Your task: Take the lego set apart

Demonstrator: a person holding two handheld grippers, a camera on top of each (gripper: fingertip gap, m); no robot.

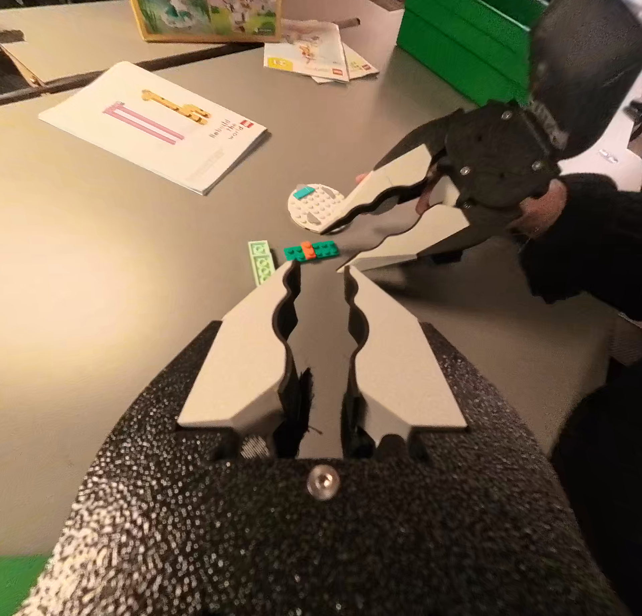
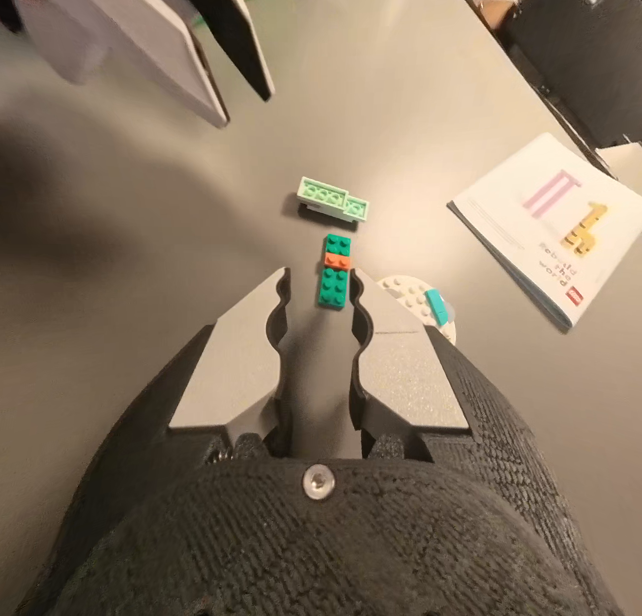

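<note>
A dark green plate with a small orange piece across it [image 1: 311, 251] lies flat on the grey table [image 1: 104, 286]. My left gripper [image 1: 321, 267] is open and empty, its tips just short of that plate. My right gripper [image 2: 319, 273] is open; the green plate [image 2: 333, 273] lies on the table between its fingers, close to the right finger, with a gap on the left side. A pale green piece [image 1: 262, 262] lies beside the plate, also in the right wrist view [image 2: 331, 200]. A white round plate with a teal tile [image 1: 312, 210] lies behind the right gripper [image 1: 331, 250].
A white booklet [image 1: 153, 127] lies at the left, some leaflets [image 1: 312, 54] and a picture box [image 1: 208, 5] at the back, a green bin [image 1: 462, 33] at the back right. The left gripper [image 2: 243, 108] shows at the upper left of the right wrist view. Some 8 centimetres of space lies between my two pairs of fingers. About 6 centimetres separates my right fingertips from the pale green piece [image 1: 262, 262]. It is also in sight in the right wrist view [image 2: 336, 195].
</note>
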